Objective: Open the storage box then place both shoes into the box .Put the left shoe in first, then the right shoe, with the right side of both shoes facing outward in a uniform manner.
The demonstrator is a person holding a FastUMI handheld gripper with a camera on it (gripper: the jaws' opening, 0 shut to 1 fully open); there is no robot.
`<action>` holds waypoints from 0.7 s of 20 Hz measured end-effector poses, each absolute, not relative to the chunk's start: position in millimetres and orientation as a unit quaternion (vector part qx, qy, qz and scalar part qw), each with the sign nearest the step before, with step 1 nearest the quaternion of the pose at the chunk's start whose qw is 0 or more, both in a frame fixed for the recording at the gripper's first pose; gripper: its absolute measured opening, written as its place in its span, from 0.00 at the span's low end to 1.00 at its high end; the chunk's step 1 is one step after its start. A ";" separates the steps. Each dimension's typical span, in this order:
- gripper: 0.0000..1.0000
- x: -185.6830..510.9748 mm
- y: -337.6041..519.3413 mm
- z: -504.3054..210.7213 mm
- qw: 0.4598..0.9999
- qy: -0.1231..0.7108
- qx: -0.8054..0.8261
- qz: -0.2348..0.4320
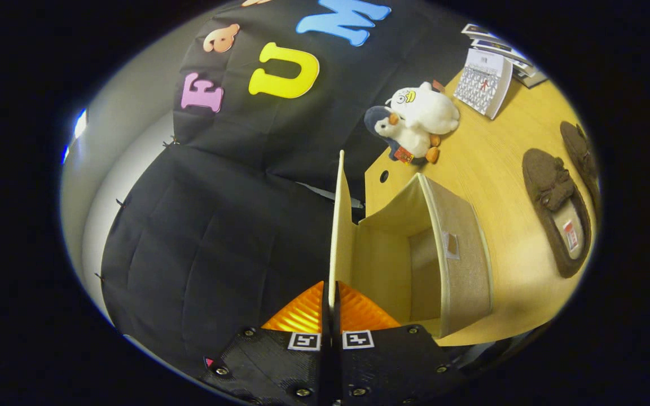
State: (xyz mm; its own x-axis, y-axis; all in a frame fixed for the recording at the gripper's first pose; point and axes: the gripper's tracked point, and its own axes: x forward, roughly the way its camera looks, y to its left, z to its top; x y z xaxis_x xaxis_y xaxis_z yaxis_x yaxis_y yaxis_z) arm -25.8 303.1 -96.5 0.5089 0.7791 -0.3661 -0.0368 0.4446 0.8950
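Note:
A beige fabric storage box (460, 259) stands on the wooden table (488, 163), its inside showing and bare. Its lid (341, 225) is swung up, seen edge-on, running straight ahead from my gripper (330, 299). Both fingers press on the lid's near edge, shut on it. Two brown fuzzy shoes lie on the table beyond the box: the nearer shoe (556, 211) shows its insole, the farther shoe (580, 152) lies past it near the table's edge.
Two plush toys (418, 121), a white duck and a penguin, sit on the table behind the box. A white desk calendar (483, 82) and some cards (505, 53) stand farther back. The table has a small cable hole (383, 176) near its corner.

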 end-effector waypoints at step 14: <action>0.00 -32.8 432.2 -44.9 0.795 0.397 0.330 0.319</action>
State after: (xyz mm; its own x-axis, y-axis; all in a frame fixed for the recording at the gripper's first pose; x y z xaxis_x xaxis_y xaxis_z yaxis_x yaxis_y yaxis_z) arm -32.8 432.2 -44.9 0.4812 0.7690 -0.4208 -0.2448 0.5788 0.7778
